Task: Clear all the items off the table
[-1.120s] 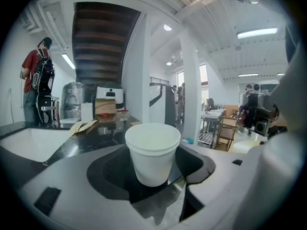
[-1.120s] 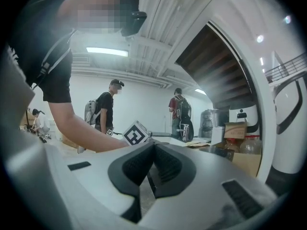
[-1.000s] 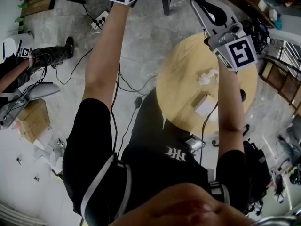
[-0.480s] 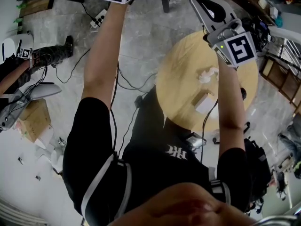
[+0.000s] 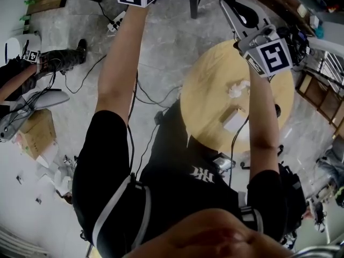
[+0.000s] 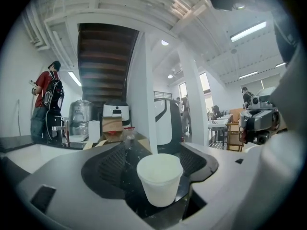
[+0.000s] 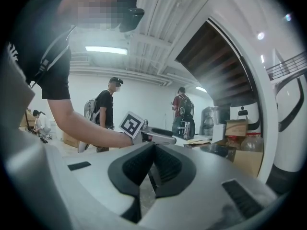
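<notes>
Cup (image 6: 159,176), light and crushable, is sitting loose between the left claw's (image 6: 153,150) jaws, which have just been opening, away from the desk (image 5: 204,112). Gentle mid-wall pinching suits it. Right claw (image 7: 153,155) is hovering closed, empty.

A round wooden table (image 5: 204,101) is being borne by a grey tiled floor (image 5: 161,47). On its top, a crumpled white paper (image 5: 238,88) and a small white box (image 5: 234,120) are being carried, near each other but apart. On the floor, a white power strip (image 5: 114,21), dark cables (image 5: 141,97) and a cardboard box (image 5: 33,135) are being left lying, with white scraps (image 5: 54,181) being scattered just beside the box.
</notes>
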Tool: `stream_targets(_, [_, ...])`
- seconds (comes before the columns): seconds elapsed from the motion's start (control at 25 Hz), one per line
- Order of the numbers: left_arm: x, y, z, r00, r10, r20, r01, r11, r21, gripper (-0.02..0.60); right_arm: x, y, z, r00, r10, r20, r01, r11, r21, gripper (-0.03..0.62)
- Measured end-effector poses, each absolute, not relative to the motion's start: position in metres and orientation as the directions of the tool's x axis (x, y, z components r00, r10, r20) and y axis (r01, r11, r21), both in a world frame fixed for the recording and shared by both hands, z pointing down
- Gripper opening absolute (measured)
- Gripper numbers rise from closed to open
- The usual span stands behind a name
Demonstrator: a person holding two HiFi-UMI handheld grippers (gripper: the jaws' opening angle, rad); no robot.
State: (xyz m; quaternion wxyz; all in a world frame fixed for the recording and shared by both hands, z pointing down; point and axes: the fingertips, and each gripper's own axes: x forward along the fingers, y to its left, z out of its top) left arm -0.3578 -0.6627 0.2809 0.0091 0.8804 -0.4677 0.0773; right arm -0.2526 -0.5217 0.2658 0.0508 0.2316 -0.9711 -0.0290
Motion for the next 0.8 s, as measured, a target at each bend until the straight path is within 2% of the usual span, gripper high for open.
stream_targets(0.08, [-0.362, -0.656, 0.262, 0.548, -0.830, 0.103, -0.829, -0.555, -0.068, 0.356, -0.255, -0.520, 0.260, -0.888, -0.453, 0.077, -0.447, 0.891, 0.083, 0.004])
stream_targets(0.16, [-0.364, -0.646, 0.242, 0.542, -0.838, 0.056, -0.834, -0.545, -0.085, 0.304, -0.257, -0.517, 0.252, -0.888, -0.456, 0.062, -0.450, 0.889, 0.085, 0.004])
stream_targets(0.24, [-0.364, -0.631, 0.226, 0.536, -0.844, 0.011, -0.840, -0.535, -0.095, 0.193, -0.258, -0.513, 0.245, -0.888, -0.458, 0.048, -0.453, 0.887, 0.088, 0.003])
stream_targets(0.36, [-0.359, -0.600, 0.218, 0.550, -0.835, -0.026, -0.834, -0.548, -0.067, 0.118, -0.258, -0.502, 0.240, -0.888, -0.457, 0.046, -0.452, 0.887, 0.090, 0.004])
stream_targets(0.48, [-0.350, -0.562, 0.228, 0.570, -0.821, 0.002, -0.821, -0.570, -0.036, 0.025, -0.255, -0.484, 0.244, -0.886, -0.457, 0.076, -0.452, 0.889, 0.071, 0.003])
stream_targets(0.52, [-0.347, -0.550, 0.232, 0.575, -0.818, 0.013, -0.818, -0.575, -0.022, 0.011, -0.254, -0.477, 0.246, -0.885, -0.456, 0.090, -0.452, 0.890, 0.060, 0.003])
stream_targets(0.8, [-0.331, -0.463, 0.256, 0.616, -0.782, 0.095, -0.787, -0.610, 0.090, 0.011, -0.257, -0.412, 0.249, -0.889, -0.436, 0.143, -0.440, 0.898, -0.001, 0.003])
